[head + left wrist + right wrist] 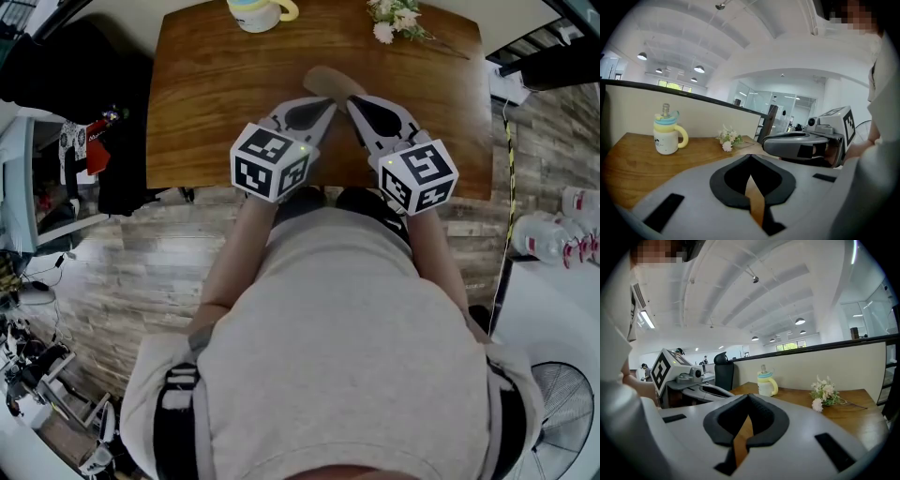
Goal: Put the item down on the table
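Note:
Both grippers hover side by side over the near half of the wooden table, their tips angled toward each other. My left gripper has its jaws closed together, and only table wood shows through the slit. The right gripper is shut the same way. A small flat tan piece shows just beyond the two tips in the head view. I cannot tell if either gripper touches it, and neither gripper view shows it.
A white mug with a yellow handle and blue lid stands at the table's far edge. A sprig of white flowers lies at the far right. Bottles and a fan are on the right.

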`<move>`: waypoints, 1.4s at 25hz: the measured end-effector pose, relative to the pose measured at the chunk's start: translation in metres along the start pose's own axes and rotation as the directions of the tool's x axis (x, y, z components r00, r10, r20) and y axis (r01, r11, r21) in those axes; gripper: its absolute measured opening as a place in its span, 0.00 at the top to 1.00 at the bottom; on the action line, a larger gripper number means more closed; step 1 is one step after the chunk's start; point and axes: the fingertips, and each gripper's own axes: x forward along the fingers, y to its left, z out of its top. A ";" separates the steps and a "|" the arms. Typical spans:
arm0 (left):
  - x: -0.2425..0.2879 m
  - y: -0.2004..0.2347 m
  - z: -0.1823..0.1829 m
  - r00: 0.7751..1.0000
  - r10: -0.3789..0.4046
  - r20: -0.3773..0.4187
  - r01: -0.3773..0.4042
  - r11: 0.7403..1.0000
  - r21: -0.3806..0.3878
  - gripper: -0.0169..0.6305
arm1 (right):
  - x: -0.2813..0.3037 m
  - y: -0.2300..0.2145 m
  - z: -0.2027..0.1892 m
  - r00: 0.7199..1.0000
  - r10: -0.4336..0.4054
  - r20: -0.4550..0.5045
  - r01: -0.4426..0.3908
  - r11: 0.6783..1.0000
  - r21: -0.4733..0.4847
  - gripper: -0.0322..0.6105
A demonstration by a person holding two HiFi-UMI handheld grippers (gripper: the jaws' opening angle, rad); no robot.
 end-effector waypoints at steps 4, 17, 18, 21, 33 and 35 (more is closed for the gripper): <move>0.000 -0.001 -0.003 1.000 0.010 -0.014 -0.010 1.000 0.008 0.96 | -0.003 -0.002 -0.003 1.000 -0.006 -0.004 0.006 1.000 0.002 0.94; -0.002 -0.005 -0.002 1.000 0.009 -0.022 -0.009 1.000 0.013 0.96 | -0.005 0.003 -0.001 1.000 0.015 0.009 -0.015 1.000 -0.002 0.94; -0.002 -0.005 -0.002 1.000 0.010 -0.021 -0.010 1.000 0.012 0.96 | -0.005 0.003 -0.001 1.000 0.014 0.011 -0.014 1.000 -0.003 0.94; -0.002 -0.004 -0.002 1.000 0.009 -0.019 -0.009 1.000 0.011 0.96 | -0.005 0.002 0.000 1.000 0.012 0.012 -0.012 1.000 -0.003 0.94; 0.000 -0.008 -0.003 1.000 0.011 -0.015 -0.011 1.000 0.002 0.96 | -0.010 0.001 -0.006 1.000 0.013 -0.003 -0.013 1.000 -0.002 0.94; 0.000 -0.009 -0.003 1.000 0.010 -0.015 -0.010 1.000 0.002 0.96 | -0.011 0.002 -0.007 1.000 0.014 -0.007 -0.014 1.000 -0.003 0.94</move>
